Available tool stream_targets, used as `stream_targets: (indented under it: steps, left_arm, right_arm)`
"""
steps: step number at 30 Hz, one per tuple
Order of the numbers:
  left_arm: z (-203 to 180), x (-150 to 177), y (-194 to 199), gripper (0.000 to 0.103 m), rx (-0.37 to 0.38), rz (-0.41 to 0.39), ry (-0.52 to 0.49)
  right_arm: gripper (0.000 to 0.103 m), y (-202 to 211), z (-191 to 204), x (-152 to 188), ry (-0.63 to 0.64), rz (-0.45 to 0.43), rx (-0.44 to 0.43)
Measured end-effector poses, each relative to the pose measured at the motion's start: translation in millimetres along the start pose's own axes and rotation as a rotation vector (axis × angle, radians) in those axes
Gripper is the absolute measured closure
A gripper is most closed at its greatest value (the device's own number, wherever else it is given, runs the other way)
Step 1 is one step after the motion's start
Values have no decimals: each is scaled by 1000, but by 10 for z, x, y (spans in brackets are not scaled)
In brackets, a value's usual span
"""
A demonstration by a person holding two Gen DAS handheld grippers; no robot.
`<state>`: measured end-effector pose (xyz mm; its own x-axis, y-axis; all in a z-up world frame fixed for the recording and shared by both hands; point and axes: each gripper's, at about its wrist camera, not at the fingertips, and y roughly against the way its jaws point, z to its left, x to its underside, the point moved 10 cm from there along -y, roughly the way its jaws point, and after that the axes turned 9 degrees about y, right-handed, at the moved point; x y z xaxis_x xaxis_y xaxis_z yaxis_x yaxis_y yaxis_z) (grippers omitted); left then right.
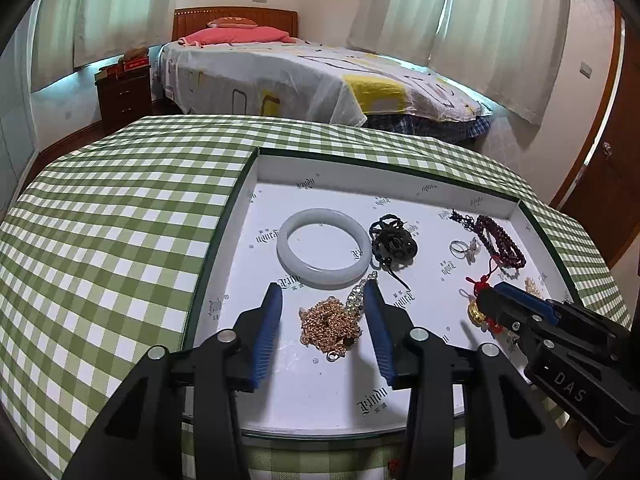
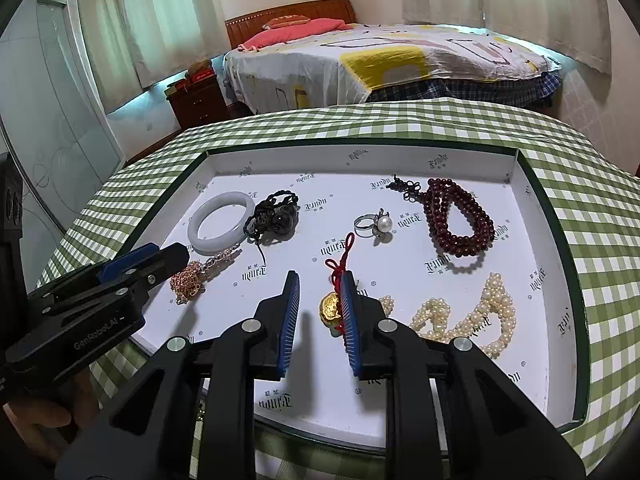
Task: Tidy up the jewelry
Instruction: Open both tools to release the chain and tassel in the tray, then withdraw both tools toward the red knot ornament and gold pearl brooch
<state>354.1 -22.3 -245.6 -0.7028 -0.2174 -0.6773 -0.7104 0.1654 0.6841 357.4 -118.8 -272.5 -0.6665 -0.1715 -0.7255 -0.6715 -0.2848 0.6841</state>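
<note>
A shallow white tray (image 1: pixel 304 380) (image 2: pixel 320 200) with a dark green rim holds the jewelry. My left gripper (image 1: pixel 322 286) is open, and a heap of gold chain (image 1: pixel 330 326) (image 2: pixel 188 282) lies between its blue pads, apart from both. My right gripper (image 2: pixel 320 278) is open around a gold charm on a red knotted cord (image 2: pixel 330 308) (image 1: pixel 478 308), which sits close against the right pad. Further back lie a white bangle (image 1: pixel 324 246) (image 2: pixel 222 220), a black corded pendant (image 1: pixel 394 246) (image 2: pixel 276 214), a pearl ring (image 2: pixel 378 226), dark red beads (image 2: pixel 456 224) and a pearl strand (image 2: pixel 468 316).
The tray rests on a green checked tablecloth (image 1: pixel 120 208) (image 2: pixel 580 152). Each gripper shows in the other's view: the right gripper (image 1: pixel 492 292), the left gripper (image 2: pixel 176 254). A person's hand (image 2: pixel 36 420) holds the left tool. A bed (image 1: pixel 300 72) and a nightstand (image 1: pixel 124 96) stand beyond.
</note>
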Motion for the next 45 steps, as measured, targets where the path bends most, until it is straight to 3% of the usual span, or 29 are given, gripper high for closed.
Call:
stream_targets:
  steps: [3, 16, 25, 45]
  left_arm:
    - [20, 8, 7, 53, -2, 5, -1]
    - [16, -46, 364, 46, -4, -66, 8]
    - [-145, 170, 623, 46, 12, -74, -37]
    - [-312, 624, 695, 46, 16, -19, -84]
  right_arm:
    - [72, 15, -2, -9, -1, -6, -3]
    - [69, 481, -81, -96, -13, -87, 21]
    - [69, 858, -251, 143, -41, -91, 62]
    - [69, 1116, -400, 653, -75, -46, 106]
